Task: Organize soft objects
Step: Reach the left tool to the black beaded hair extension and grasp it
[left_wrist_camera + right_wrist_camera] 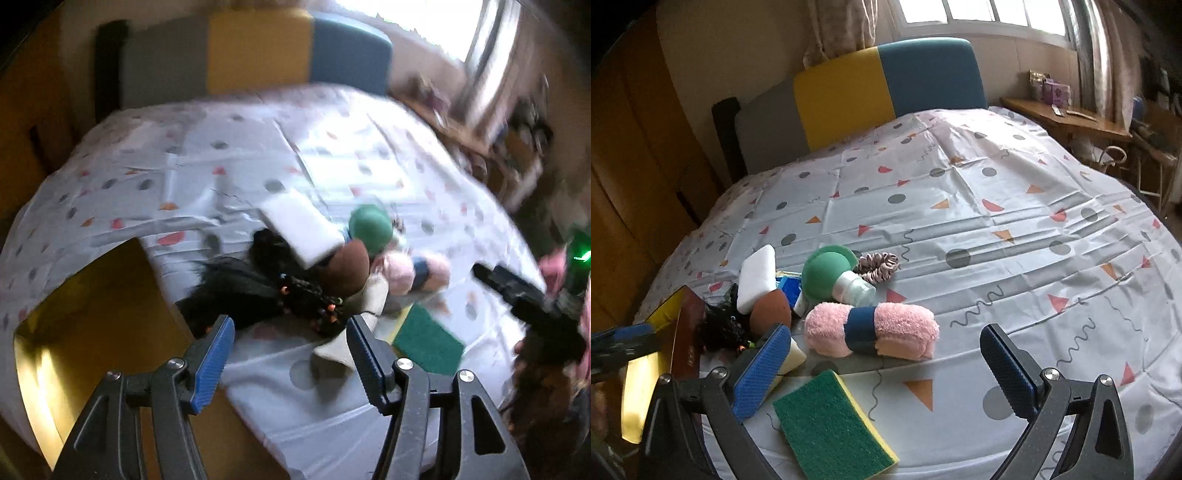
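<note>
A pile of soft things lies on the patterned bed sheet (997, 229). It holds a white sponge block (757, 277), a green puff (823, 273), a brown egg-shaped sponge (770, 308), a black fuzzy hairpiece (240, 291), a pink scrunchie (879, 266), a pink rolled towel (905, 328) with a blue band, and a green scouring sponge (831, 424). My right gripper (882, 336) is open just short of the towel, its pads clear of it. My left gripper (290, 325) is open above the hairpiece and a beige cloth (343, 350), gripping nothing.
A box with a shiny gold inside (103, 314) sits at the bed's left edge beside the pile. A yellow and blue headboard (886, 85) stands at the far end. A wooden side table (1067, 118) is at the right under the window. The left wrist view is blurred.
</note>
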